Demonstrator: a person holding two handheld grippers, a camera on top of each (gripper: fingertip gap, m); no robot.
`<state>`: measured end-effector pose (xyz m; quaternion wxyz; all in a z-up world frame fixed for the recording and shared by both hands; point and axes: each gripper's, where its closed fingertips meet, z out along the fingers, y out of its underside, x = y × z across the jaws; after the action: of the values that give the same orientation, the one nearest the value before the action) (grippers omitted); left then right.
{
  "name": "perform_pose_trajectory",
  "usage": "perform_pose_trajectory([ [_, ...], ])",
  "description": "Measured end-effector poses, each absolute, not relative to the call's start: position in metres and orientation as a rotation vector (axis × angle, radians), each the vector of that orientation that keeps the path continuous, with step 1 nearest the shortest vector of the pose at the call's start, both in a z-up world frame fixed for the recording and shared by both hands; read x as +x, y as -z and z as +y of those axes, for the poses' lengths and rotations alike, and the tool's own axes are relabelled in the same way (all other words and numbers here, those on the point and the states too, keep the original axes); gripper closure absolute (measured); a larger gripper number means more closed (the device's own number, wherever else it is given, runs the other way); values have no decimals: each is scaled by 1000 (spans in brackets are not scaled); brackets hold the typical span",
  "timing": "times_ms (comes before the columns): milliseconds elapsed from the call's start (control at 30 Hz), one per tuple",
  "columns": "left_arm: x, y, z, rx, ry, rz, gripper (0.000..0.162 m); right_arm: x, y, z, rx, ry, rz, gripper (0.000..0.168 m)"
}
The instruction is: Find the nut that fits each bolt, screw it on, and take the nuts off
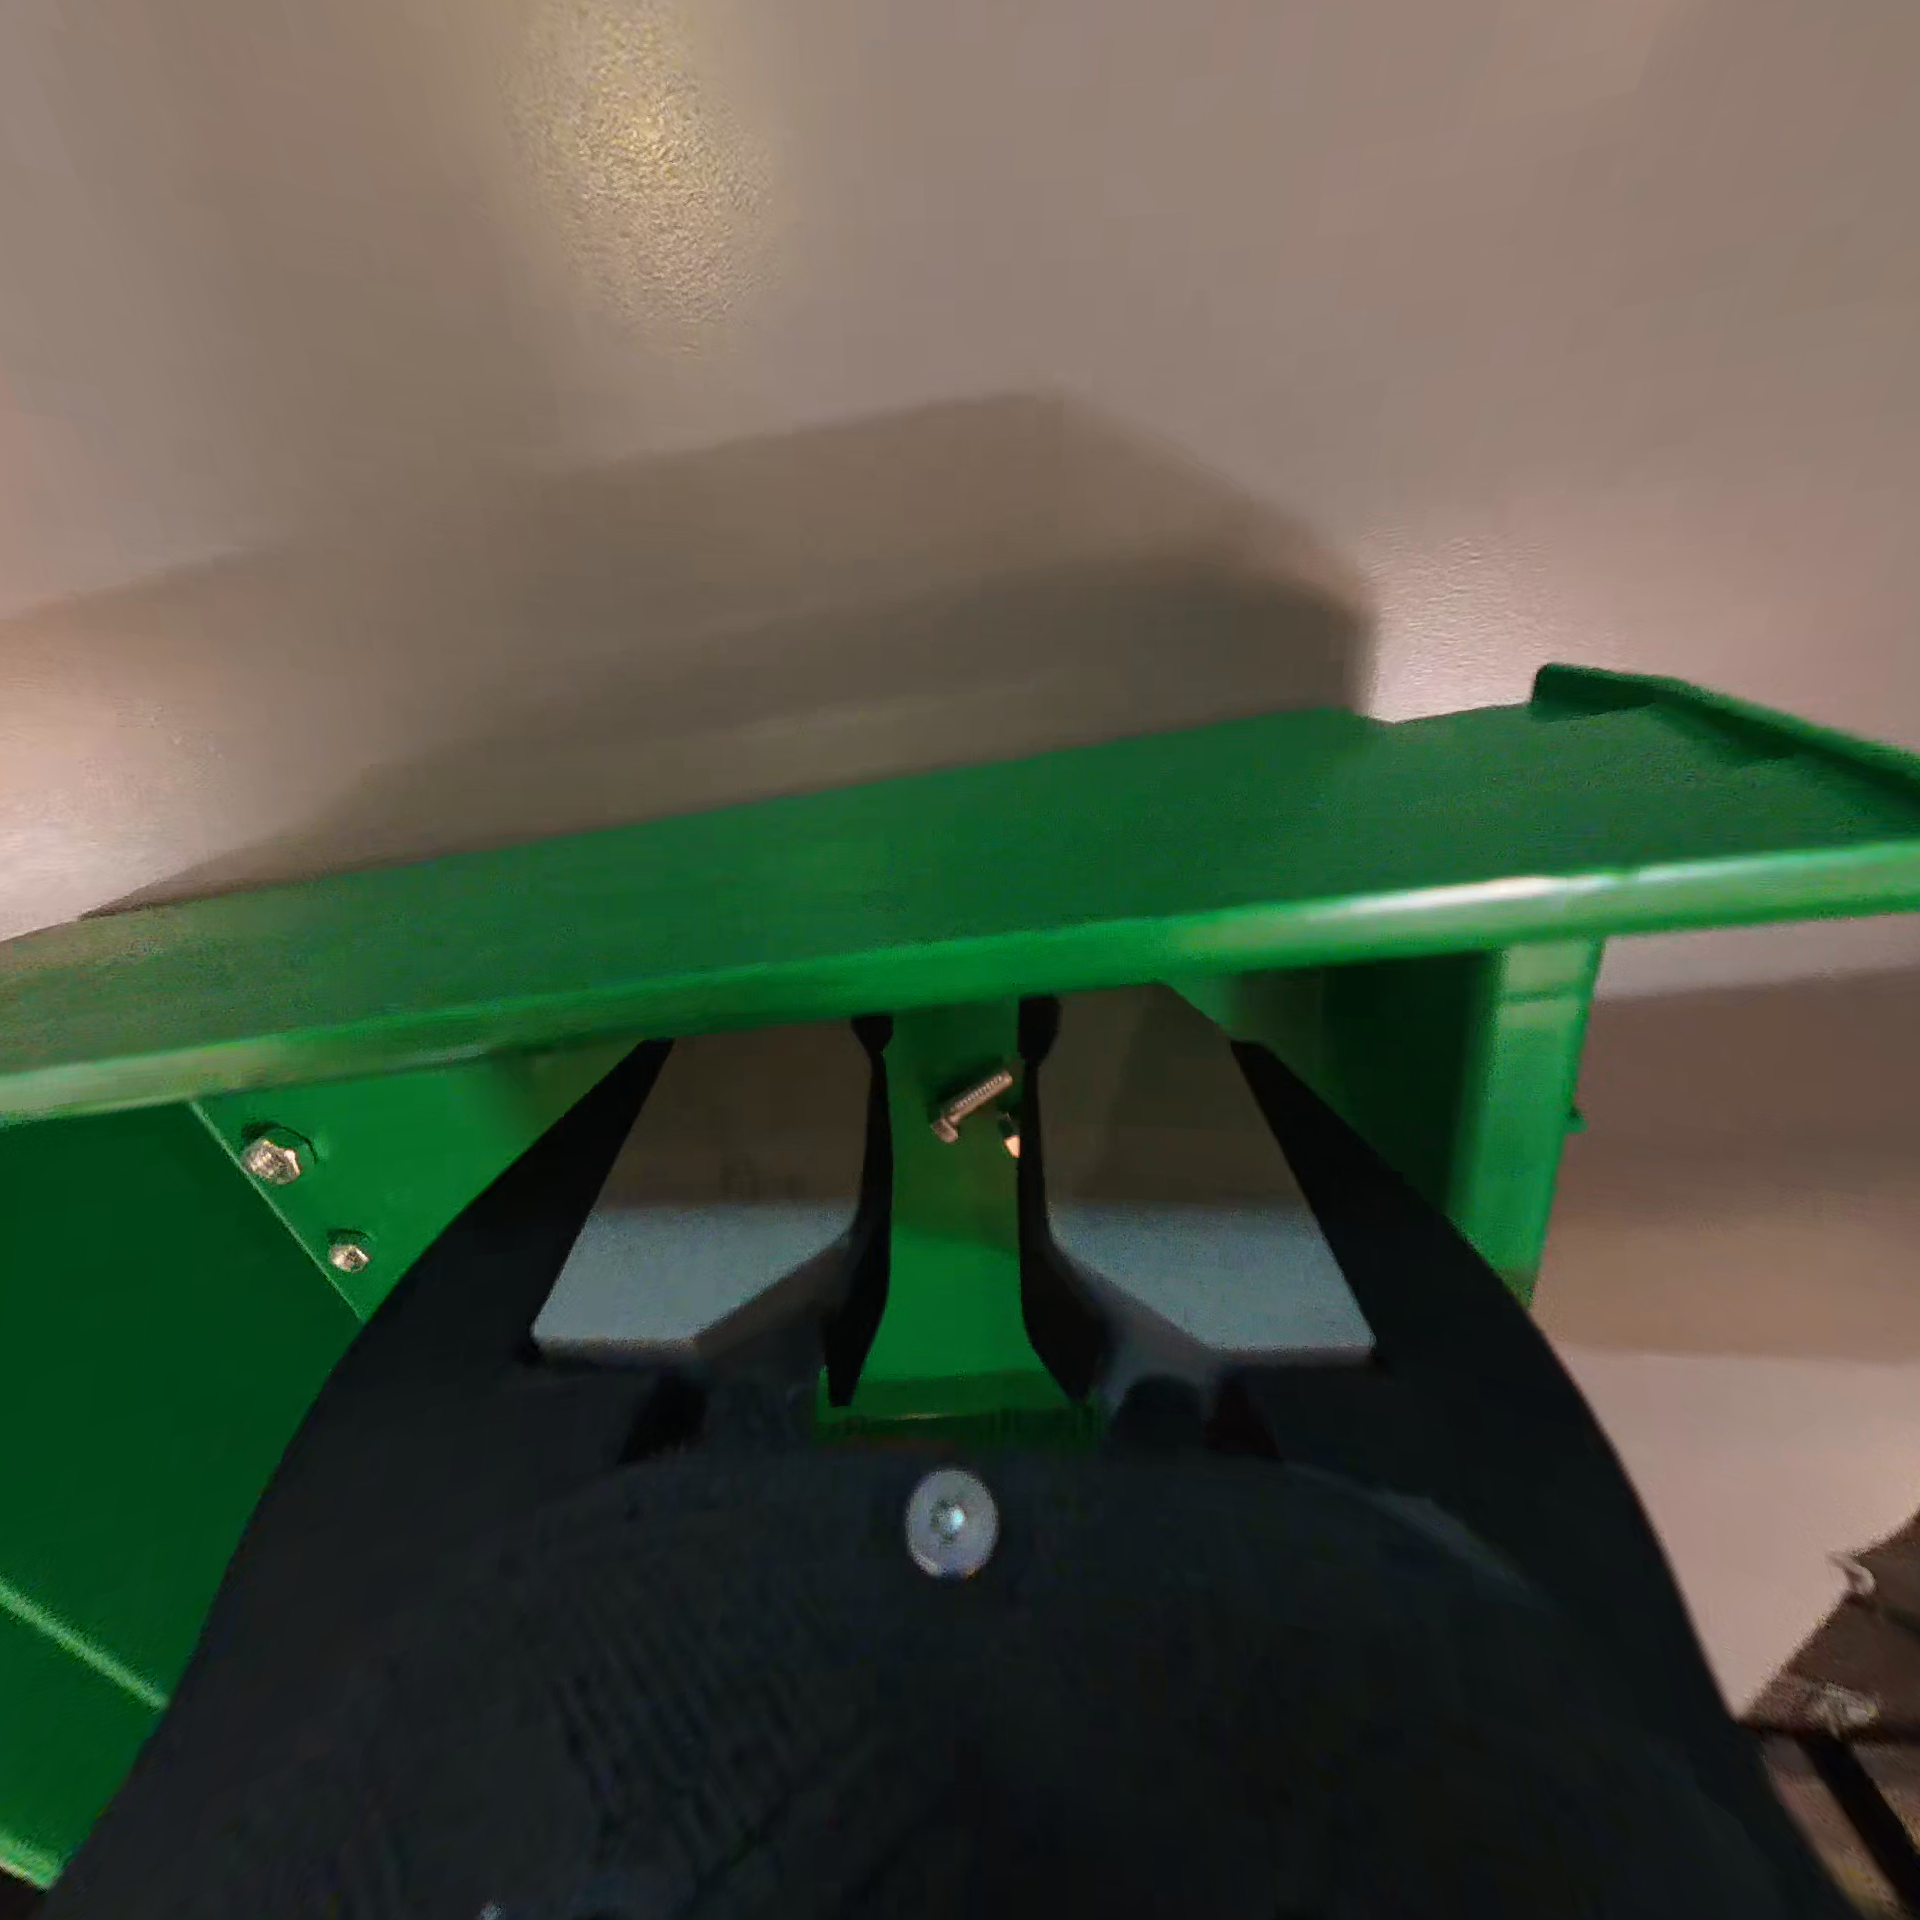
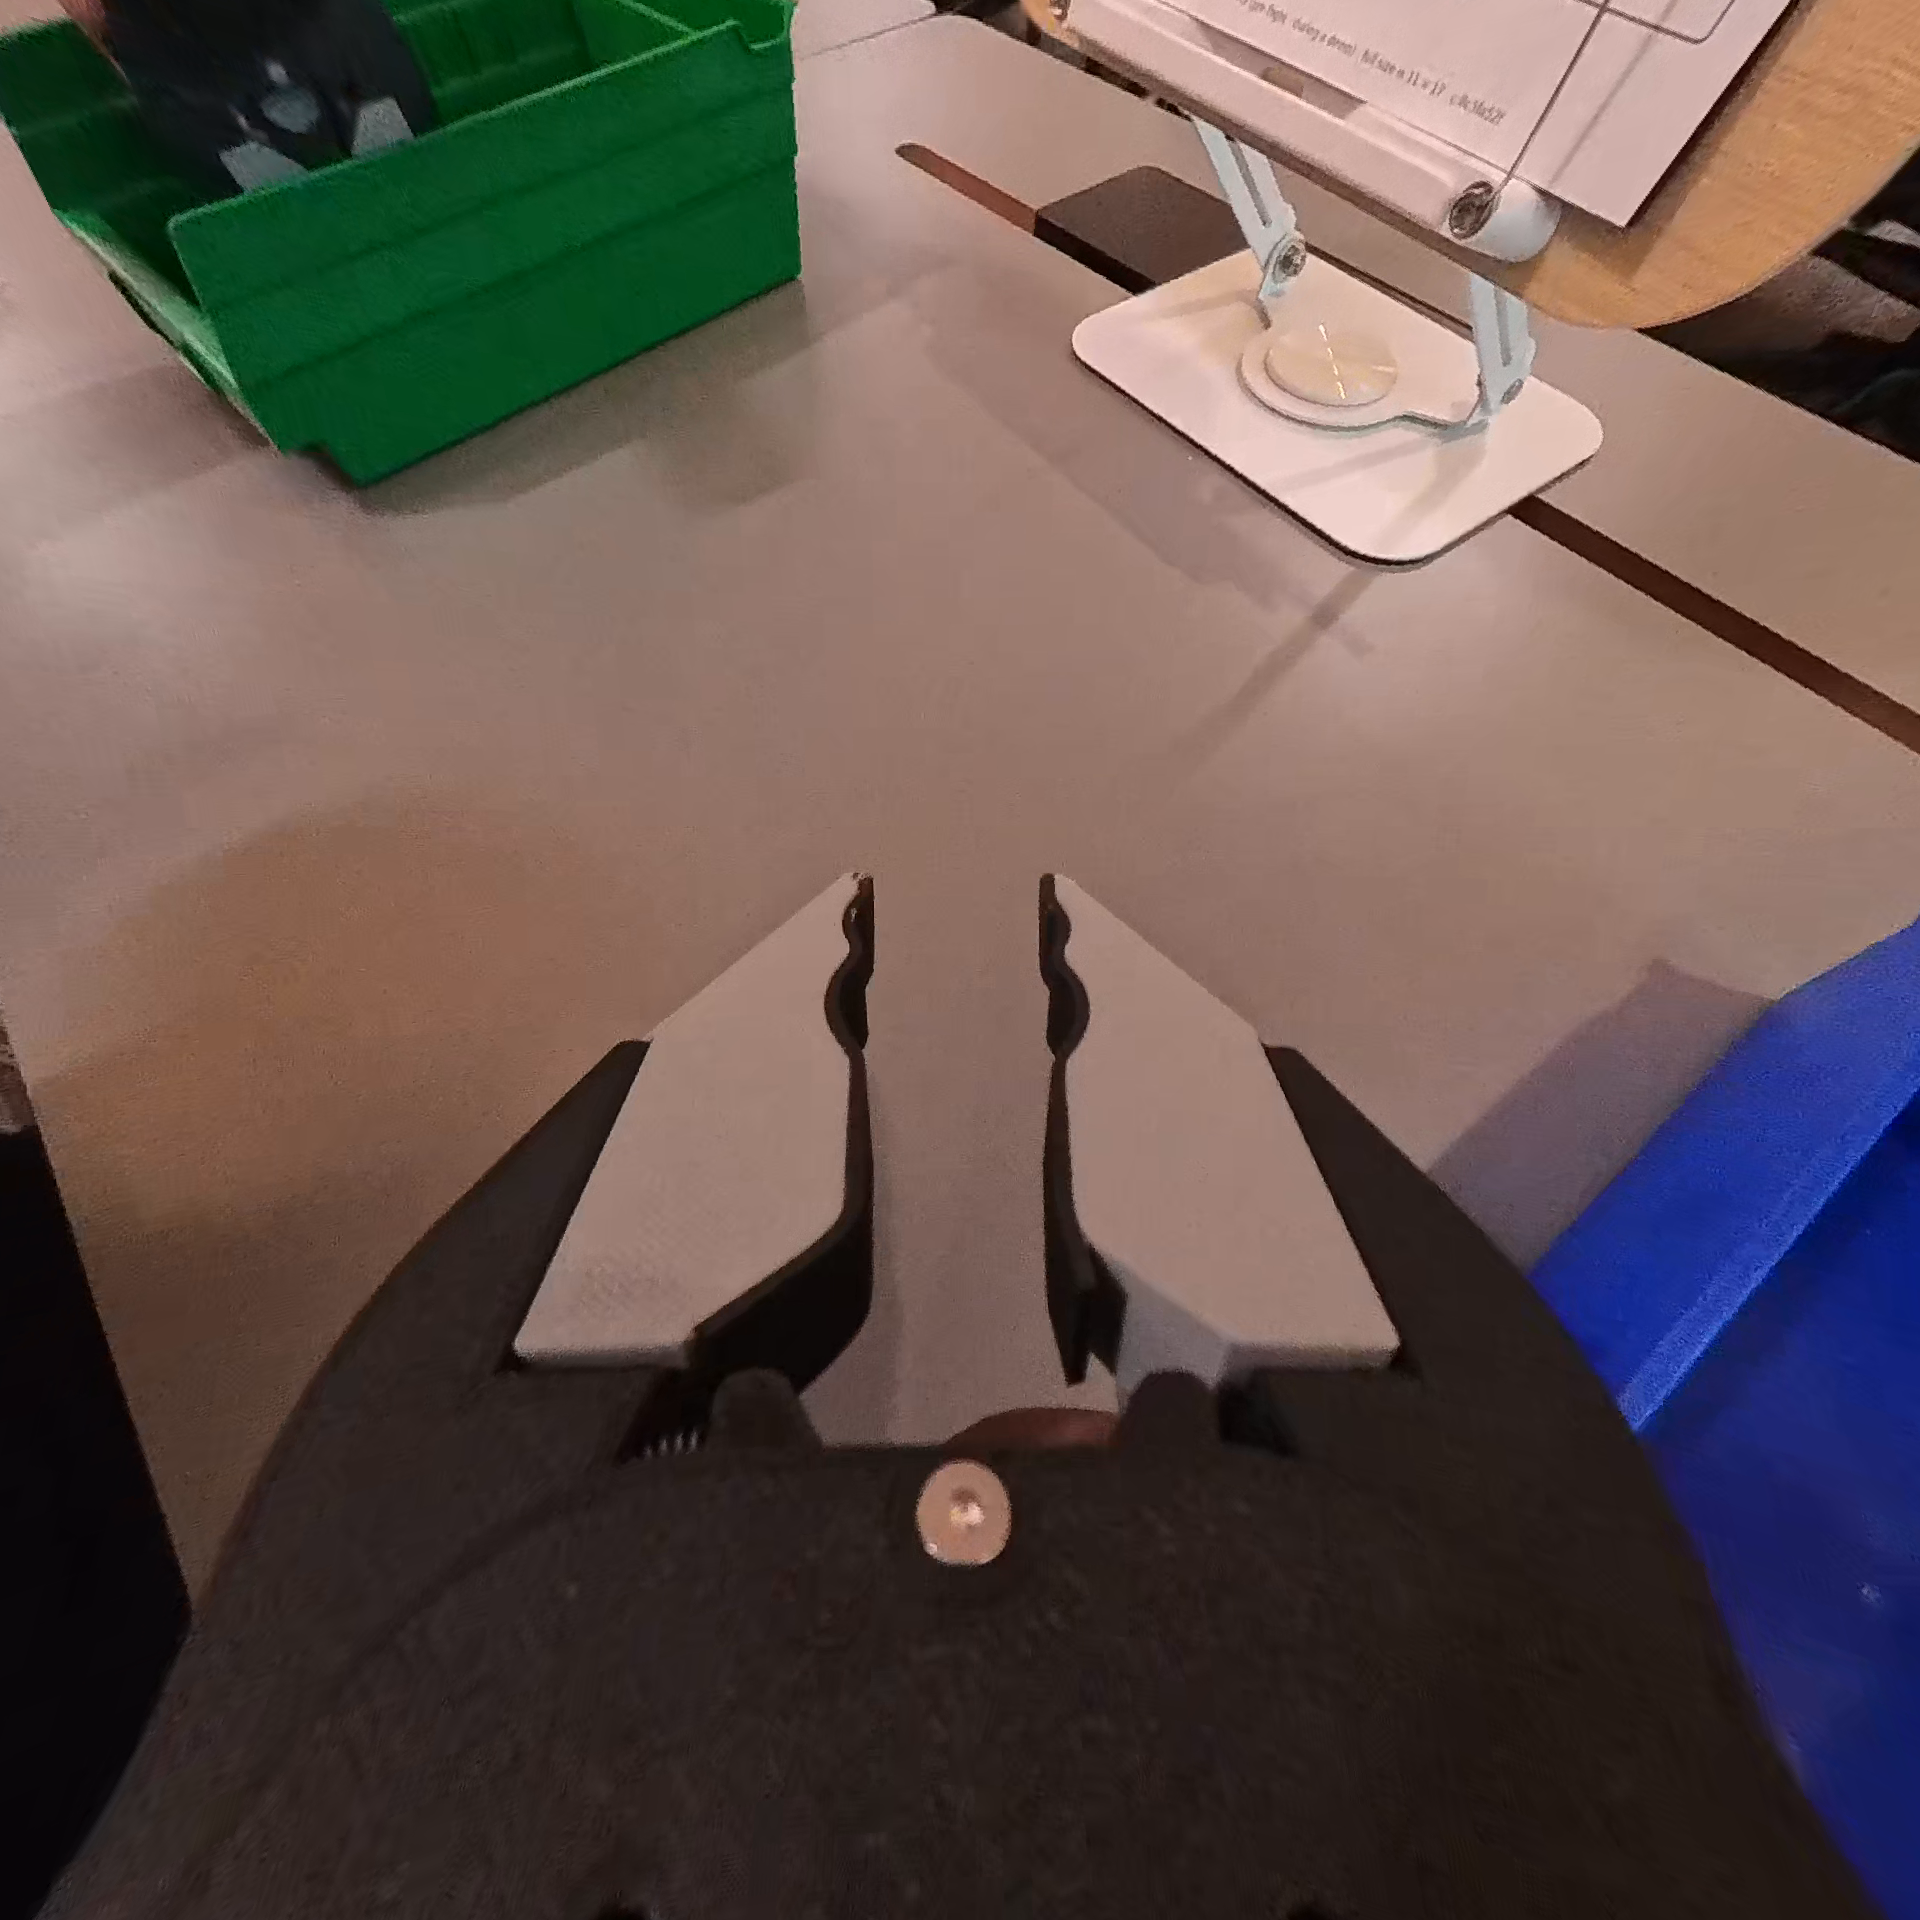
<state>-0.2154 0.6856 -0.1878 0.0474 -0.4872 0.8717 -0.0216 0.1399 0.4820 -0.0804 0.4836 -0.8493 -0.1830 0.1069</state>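
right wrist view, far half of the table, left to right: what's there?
green bin with the left gripper reaching into it → black patch set in the table → white stand base. The right gripper hangs open nearer the camera.

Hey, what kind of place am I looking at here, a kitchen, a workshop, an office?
Most likely a workbench set up for assembly practice: a plain grey table holding a green parts bin with a loose bolt inside, plus a white stand propping a printed sheet.
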Motion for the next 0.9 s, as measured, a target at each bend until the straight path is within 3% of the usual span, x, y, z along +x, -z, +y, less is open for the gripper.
perform_pose_trajectory([
  [67,-214,188,688,-1469,36,2689,139,141,79,484,-2066,-283,-424,139],
  [167,-211,188,695,-1491,22,2673,155,138,76,488,-2040,-336,-414,139],
  [300,-222,178,716,-1484,-70,2514,155,128,81,490,-2026,-406,-420,140],
  [400,-218,119,723,-1564,179,2128,154,119,89,488,-2021,-438,-469,139],
  [533,-165,-5,661,-1423,727,1539,154,95,85,494,-1977,-497,-543,139],
  [600,-128,-30,594,-1343,1025,1437,155,73,77,498,-1931,-551,-583,138],
  [800,-28,27,498,-1253,1165,1400,154,-5,32,508,-1693,-821,-558,136],
  [900,-12,40,488,-1297,1283,1340,155,-18,24,504,-1649,-850,-554,145],
])
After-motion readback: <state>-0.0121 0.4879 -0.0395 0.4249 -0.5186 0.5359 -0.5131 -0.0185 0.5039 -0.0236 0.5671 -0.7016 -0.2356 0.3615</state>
